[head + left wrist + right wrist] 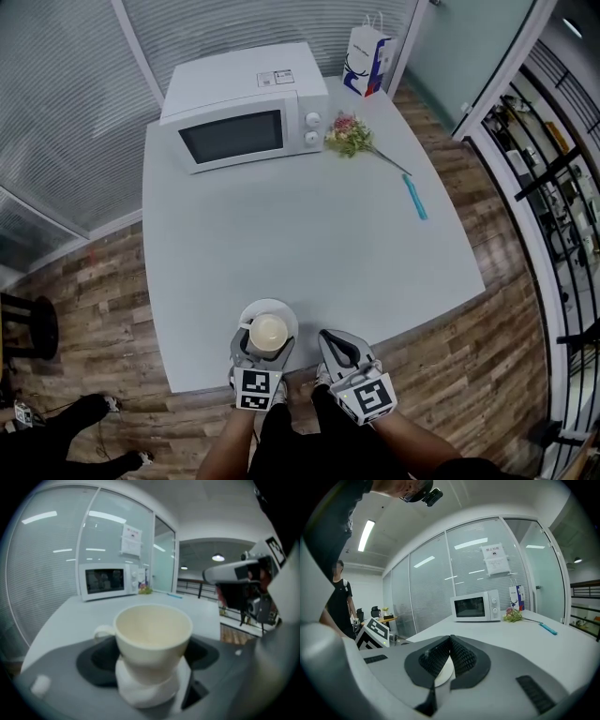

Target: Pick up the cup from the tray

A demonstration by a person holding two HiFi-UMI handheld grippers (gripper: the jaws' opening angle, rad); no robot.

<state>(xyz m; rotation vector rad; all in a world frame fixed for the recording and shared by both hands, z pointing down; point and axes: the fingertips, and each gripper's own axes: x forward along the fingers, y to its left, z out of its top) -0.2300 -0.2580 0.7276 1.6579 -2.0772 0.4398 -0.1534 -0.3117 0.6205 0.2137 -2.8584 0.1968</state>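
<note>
Cream cup (268, 331) (152, 634): glossy and round, with its handle to the left. It stands on the white round tray (273, 303).
Left tongs (263, 349) (152, 667): clenched on the cup's lower body, with a dark hollowed pad against each side.
Right tongs (324, 337) (449, 641): clenched on nothing, their ribbed black pads meeting tip to tip. They sit just beside the tray, on its right.
Edges: the tray sits close inside the near edge of the surface (281, 216), and both tongs reach in over that edge. Wooden floor (469, 375) lies beyond it.
Open room: a broad, bare, pale-grey stretch runs from the tray to the microwave (244, 108) at the far side.
Right edge: flowers (349, 134) and a blue stick (414, 197) lie well apart from the cup.
Head view only: the tray's whole rim, and a paper bag (367, 58) in the far corner.
Right gripper view only: a person in black (340, 604) standing at the left, and papers (496, 559) on the glass wall.
</note>
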